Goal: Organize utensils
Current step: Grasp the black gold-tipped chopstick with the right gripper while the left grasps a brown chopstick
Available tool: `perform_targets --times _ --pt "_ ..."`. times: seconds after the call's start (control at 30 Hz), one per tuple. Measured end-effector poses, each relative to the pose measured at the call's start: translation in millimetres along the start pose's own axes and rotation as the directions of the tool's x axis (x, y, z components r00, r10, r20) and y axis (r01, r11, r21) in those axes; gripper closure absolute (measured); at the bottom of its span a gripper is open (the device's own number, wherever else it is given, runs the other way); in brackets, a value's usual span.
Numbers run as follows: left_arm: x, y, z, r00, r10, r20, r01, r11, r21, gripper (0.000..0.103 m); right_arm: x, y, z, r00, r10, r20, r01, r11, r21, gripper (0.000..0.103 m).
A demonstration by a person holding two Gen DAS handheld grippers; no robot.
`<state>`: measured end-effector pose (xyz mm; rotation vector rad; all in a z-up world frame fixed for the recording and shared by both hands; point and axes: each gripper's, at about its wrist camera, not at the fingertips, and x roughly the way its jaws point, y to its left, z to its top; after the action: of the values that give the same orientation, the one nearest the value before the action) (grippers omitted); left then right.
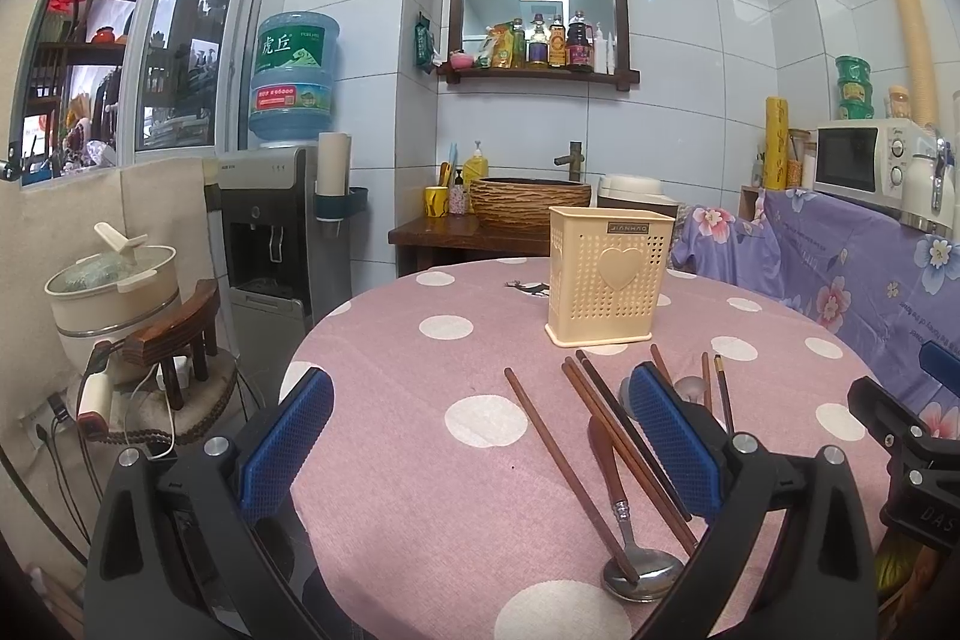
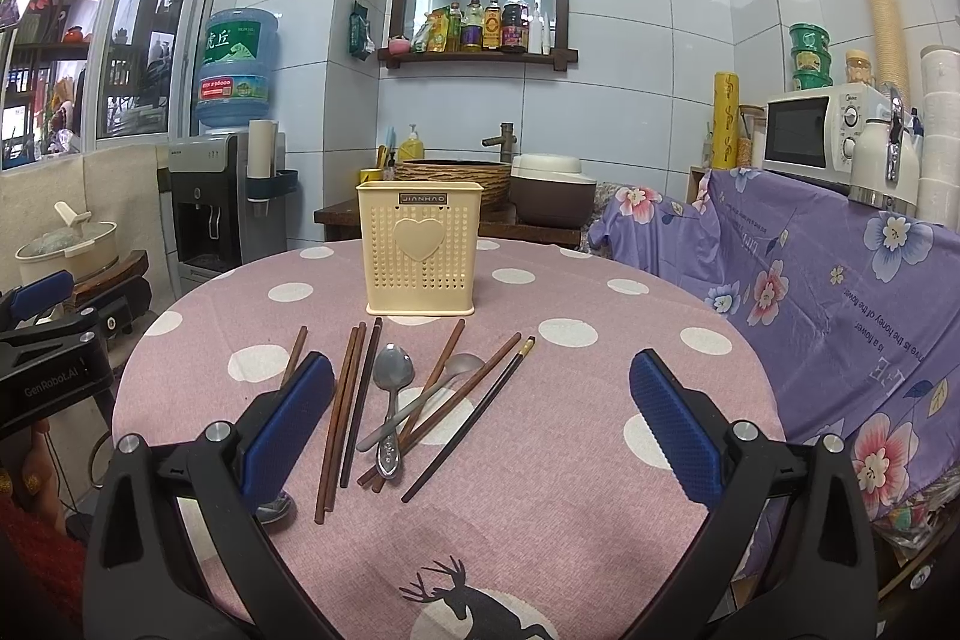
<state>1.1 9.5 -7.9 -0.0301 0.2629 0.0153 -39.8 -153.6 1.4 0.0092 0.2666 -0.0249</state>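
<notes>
Both tongs stood wide and held nothing: the left tongs (image 1: 480, 430) hung low over the near edge of the table (image 1: 384, 358), the right tongs (image 2: 480, 412) likewise above it. The utensils lay loose on the pink, white-dotted cloth, in front of the cream perforated utensil holder (image 2: 420, 250), which stood upright toward the far side of the table with a heart on its face. Between holder and right tongs lay brown wooden chopsticks (image 2: 342, 412), a darker chopstick with a pale tip (image 2: 474, 415), and two metal spoons (image 2: 393, 382) crossed among them. In the left wrist view a wooden-handled spoon (image 1: 624, 520) lay with its bowl toward the camera, chopsticks running beside and over it; the right pad of the left tongs hid part of the pile. Nothing stood between the utensils and the holder.

Around the round table, a purple flowered cloth (image 2: 840, 292) draped furniture at the right, with a white microwave (image 2: 816, 130) above it. Behind the table stood a woven-look basin (image 2: 456, 172) with a tap, a rice cooker (image 2: 552, 190), and a wall shelf of sauce bottles (image 2: 486, 25). At the left were a water dispenser (image 2: 222, 160) carrying a blue bottle and a lidded pot (image 1: 114, 280). The walls were white tile.
</notes>
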Motion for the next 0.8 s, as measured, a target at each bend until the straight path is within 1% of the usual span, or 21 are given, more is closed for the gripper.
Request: perform_targets --times 0.17,0.23,0.3,0.4,0.47,0.6,0.63,0.67,0.73,0.77,0.8 --pt "6.1 4.0 -6.8 1.000 -0.003 -0.020 0.003 1.000 0.001 0.005 5.0 0.5 -2.1 1.000 0.000 -0.020 0.000 1.000 -0.004 0.005" --pt "13.2 5.8 -8.2 0.999 -0.016 -0.051 0.016 1.000 -0.004 0.005 8.8 0.7 -0.8 0.999 0.004 -0.038 -0.004 1.000 -0.011 0.005" --pt "24.0 7.8 -8.7 0.994 -0.036 -0.106 0.034 0.999 -0.022 0.005 14.6 1.5 -0.3 0.998 0.003 -0.063 -0.005 1.000 -0.024 0.005" --pt "43.8 13.7 -12.3 0.974 -0.088 -0.211 0.077 0.995 -0.056 0.005 25.2 2.1 -0.4 0.993 0.018 -0.115 -0.024 0.998 -0.050 0.005" --pt "52.2 12.3 -13.4 0.963 -0.093 -0.252 0.084 0.995 -0.046 0.005 33.3 1.5 0.2 0.988 0.042 -0.152 -0.051 0.997 -0.056 0.005" --pt "74.7 12.5 -15.4 0.929 -0.118 -0.351 0.119 0.993 -0.018 0.005 48.2 -1.3 3.1 0.979 0.054 -0.195 -0.066 0.996 -0.056 0.005" --pt "80.7 12.9 -14.9 0.920 -0.125 -0.371 0.130 0.991 -0.014 0.005 53.5 -2.9 3.9 0.975 0.066 -0.213 -0.078 0.996 -0.050 0.005" --pt "84.7 13.9 -14.1 0.915 -0.134 -0.380 0.140 0.990 -0.012 0.005 59.6 -4.8 5.4 0.968 0.078 -0.237 -0.089 0.995 -0.038 0.005" --pt "92.4 16.0 -9.9 0.908 -0.150 -0.390 0.157 0.987 -0.013 0.006 73.9 -10.2 8.0 0.954 0.093 -0.284 -0.098 0.995 -0.001 0.005" --pt "97.1 16.5 -6.8 0.905 -0.146 -0.400 0.156 0.988 -0.008 0.009 79.9 -12.7 9.2 0.949 0.108 -0.296 -0.107 0.994 0.018 0.006" --pt "102.7 16.6 -3.9 0.900 -0.138 -0.413 0.151 0.988 0.000 0.012 86.6 -16.3 11.2 0.944 0.121 -0.308 -0.114 0.993 0.041 0.010"
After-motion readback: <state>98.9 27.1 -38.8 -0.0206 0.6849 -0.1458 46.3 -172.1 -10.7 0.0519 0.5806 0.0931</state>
